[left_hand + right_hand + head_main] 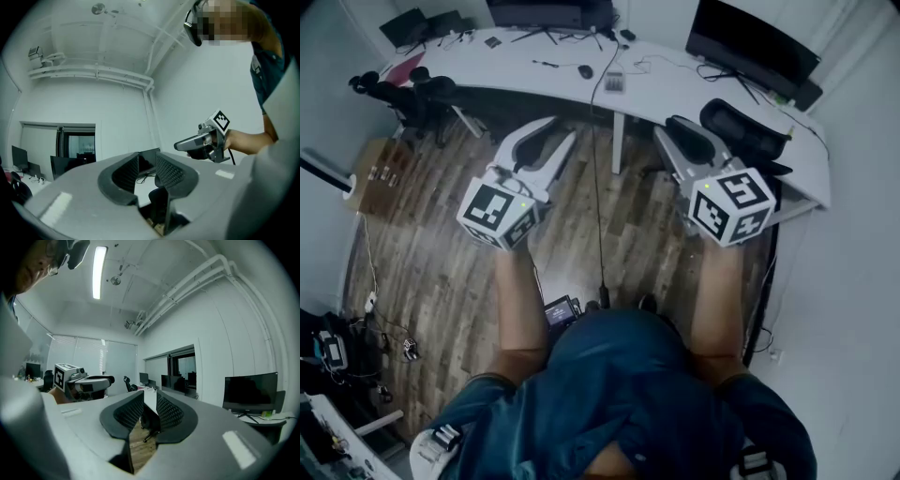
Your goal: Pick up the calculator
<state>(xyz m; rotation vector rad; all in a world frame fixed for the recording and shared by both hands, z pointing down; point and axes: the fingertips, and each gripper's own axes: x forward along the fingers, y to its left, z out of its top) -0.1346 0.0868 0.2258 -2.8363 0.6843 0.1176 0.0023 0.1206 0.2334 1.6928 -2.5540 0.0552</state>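
Calculator (pixel 614 82): on desk (pixel 675 89), untouched; pickup not begun. Left gripper (pixel 555 131), right gripper (pixel 673 131): short of desk, jaws slightly parted, nothing between them.

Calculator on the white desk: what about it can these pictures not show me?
Head view: the calculator is too small; keys and display unreadable.
Left gripper view: the left tongs cover most of the desk; no calculator seen.
Right gripper view: the right tongs do the same.
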